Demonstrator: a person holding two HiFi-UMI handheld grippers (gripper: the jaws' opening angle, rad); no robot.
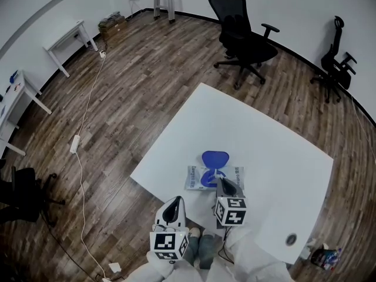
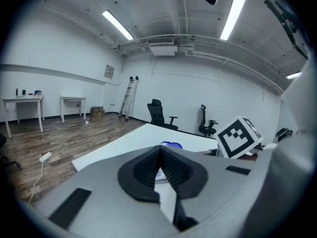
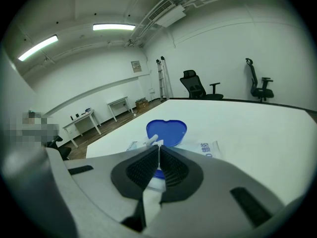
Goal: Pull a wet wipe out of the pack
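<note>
The pack (image 1: 198,178) lies on the white desk (image 1: 264,140) near its front edge, its blue lid (image 3: 167,132) flipped open; its print is too small to read. The right claw (image 3: 158,150) is closed on a white tip of wet wipe (image 3: 151,140) at the pack's opening; how much wipe is out is hidden behind the claw. The left claw (image 2: 159,152) is closed on nothing and off the desk's edge; it blocks most of the pack from its own view.

An office — swivel chairs (image 1: 235,22), white desks (image 1: 66,34) (wood-plank floor (image 1: 135,98), strip lights (image 2: 119,25))
</note>
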